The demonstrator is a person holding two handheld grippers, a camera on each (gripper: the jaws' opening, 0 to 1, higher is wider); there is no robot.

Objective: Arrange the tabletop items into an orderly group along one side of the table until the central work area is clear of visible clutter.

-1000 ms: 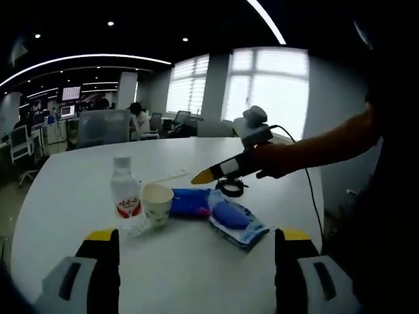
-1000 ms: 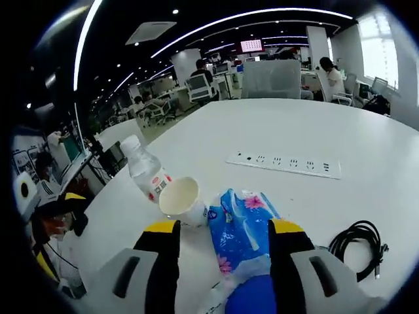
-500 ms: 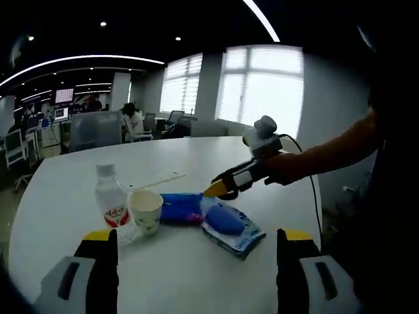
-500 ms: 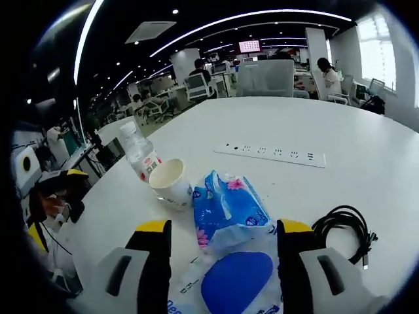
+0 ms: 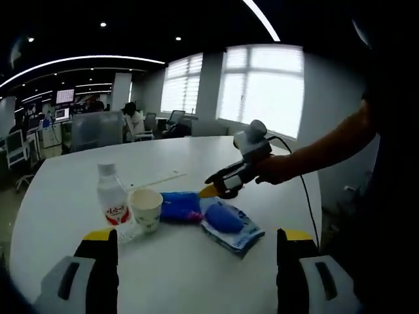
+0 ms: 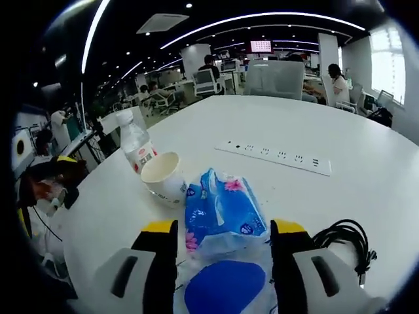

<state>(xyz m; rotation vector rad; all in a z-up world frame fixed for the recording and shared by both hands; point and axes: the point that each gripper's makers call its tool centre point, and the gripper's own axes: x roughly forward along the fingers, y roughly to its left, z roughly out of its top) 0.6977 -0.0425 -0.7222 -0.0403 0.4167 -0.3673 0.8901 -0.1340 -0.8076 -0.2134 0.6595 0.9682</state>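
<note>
A clear water bottle (image 5: 111, 196) with a red label, a white paper cup (image 5: 146, 208), a blue tissue pack (image 5: 181, 205) and a blue-and-white packet (image 5: 226, 220) lie in a row on the white table (image 5: 196, 275). My left gripper (image 5: 198, 237) is open and held back near the table's edge. My right gripper (image 5: 209, 190) hovers just over the join of tissue pack and packet. In the right gripper view my right gripper (image 6: 224, 230) is open, its jaws either side of the tissue pack (image 6: 219, 206) and the packet (image 6: 226, 294). The cup (image 6: 163, 178) and bottle (image 6: 135, 147) stand to the left.
A white power strip (image 6: 278, 156) lies farther back on the table, and a coiled black cable (image 6: 344, 239) sits at the right. The person's forearm (image 5: 321, 147) reaches in from the right. Office desks and chairs stand beyond the table.
My right gripper has drifted left and a little lower, closer over the tissue pack. The left gripper view has shifted slightly. The items themselves have stayed in place.
</note>
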